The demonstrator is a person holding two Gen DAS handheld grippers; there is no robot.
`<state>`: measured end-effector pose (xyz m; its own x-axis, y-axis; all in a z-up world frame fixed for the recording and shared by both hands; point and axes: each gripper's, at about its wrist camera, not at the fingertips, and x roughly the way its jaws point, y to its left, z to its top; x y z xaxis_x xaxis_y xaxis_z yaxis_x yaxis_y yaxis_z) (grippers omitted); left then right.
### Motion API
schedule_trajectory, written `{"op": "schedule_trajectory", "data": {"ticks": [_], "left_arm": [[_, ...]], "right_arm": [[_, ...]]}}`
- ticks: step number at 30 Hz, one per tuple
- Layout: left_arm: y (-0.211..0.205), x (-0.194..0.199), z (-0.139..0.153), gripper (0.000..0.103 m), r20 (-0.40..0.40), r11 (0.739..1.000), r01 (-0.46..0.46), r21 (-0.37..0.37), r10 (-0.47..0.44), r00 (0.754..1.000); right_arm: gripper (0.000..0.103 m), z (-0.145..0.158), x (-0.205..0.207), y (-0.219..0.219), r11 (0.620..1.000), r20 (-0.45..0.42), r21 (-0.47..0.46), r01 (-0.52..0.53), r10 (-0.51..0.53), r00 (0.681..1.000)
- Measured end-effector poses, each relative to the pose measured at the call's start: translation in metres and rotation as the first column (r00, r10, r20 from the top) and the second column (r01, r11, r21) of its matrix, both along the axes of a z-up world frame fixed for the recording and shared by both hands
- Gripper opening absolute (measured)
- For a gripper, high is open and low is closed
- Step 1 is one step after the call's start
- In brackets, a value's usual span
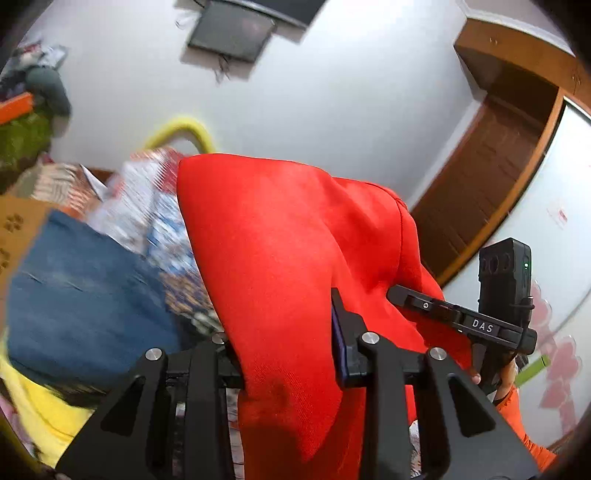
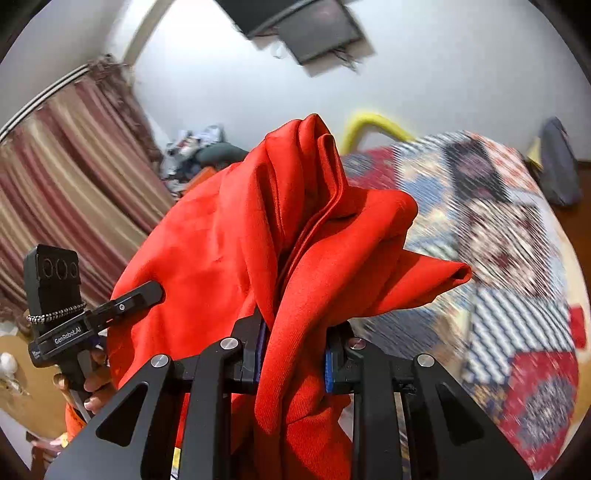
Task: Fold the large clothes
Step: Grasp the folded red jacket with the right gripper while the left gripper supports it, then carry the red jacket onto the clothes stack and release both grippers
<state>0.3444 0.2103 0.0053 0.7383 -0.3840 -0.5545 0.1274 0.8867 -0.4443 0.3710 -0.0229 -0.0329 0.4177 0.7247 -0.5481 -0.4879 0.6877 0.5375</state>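
Your left gripper (image 1: 288,354) has its fingers clamped on the red garment (image 1: 288,240), a thick fold running up between them and draping past the tips. Your right gripper (image 2: 293,354) likewise pinches a bunched fold of the same cloth, which spills above and to both sides of its fingers, raised above the patterned bed (image 2: 498,258).

White wall (image 1: 332,110) with a dark screen (image 1: 231,33) at top; wooden door (image 1: 480,177) right; striped curtain (image 2: 74,166) left; patterned bed (image 2: 498,240).
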Motion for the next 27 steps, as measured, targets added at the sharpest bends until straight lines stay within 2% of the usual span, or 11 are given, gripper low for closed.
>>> {"op": "schedule_trajectory", "data": {"ticks": [5, 10, 14, 15, 19, 21, 23, 27], "left_arm": [[0.071, -0.001, 0.027, 0.032, 0.016, 0.995, -0.096, 0.037, 0.095, 0.995], [0.132, 0.007, 0.022, 0.032, -0.018, 0.981, -0.187, 0.057, 0.188, 0.982], [0.171, 0.026, -0.007, 0.032, -0.084, 0.971, -0.227, 0.073, 0.233, 0.969], [0.183, 0.034, -0.021, 0.032, -0.115, 0.97, -0.231, 0.071, 0.238, 0.964], [0.207, 0.053, -0.07, 0.035, -0.199, 0.96, -0.247, 0.13, 0.269, 0.942], [0.218, 0.058, -0.092, 0.039, -0.243, 0.958, -0.254, 0.132, 0.28, 0.929], [0.223, 0.056, -0.104, 0.047, -0.241, 0.962, -0.24, 0.132, 0.266, 0.933], [0.215, 0.048, -0.103, 0.054, -0.218, 0.953, -0.221, 0.207, 0.265, 0.939]], "right_arm": [[0.021, 0.015, 0.019, 0.07, 0.996, 0.024, 0.05, -0.071, 0.07, 0.997], [0.021, -0.004, 0.042, 0.139, 0.987, -0.025, 0.093, -0.132, 0.135, 0.99], [0.021, -0.038, 0.056, 0.177, 0.982, -0.098, 0.118, -0.149, 0.161, 0.982], [0.021, -0.046, 0.057, 0.184, 0.982, -0.113, 0.116, -0.151, 0.164, 0.98], [0.021, -0.089, 0.074, 0.211, 0.987, -0.198, 0.064, -0.147, 0.157, 0.967], [0.021, -0.108, 0.082, 0.218, 0.989, -0.225, 0.025, -0.147, 0.149, 0.963], [0.023, -0.123, 0.085, 0.22, 0.988, -0.243, 0.002, -0.153, 0.149, 0.959], [0.036, -0.113, 0.083, 0.223, 0.986, -0.226, -0.042, -0.161, 0.148, 0.963]]}}
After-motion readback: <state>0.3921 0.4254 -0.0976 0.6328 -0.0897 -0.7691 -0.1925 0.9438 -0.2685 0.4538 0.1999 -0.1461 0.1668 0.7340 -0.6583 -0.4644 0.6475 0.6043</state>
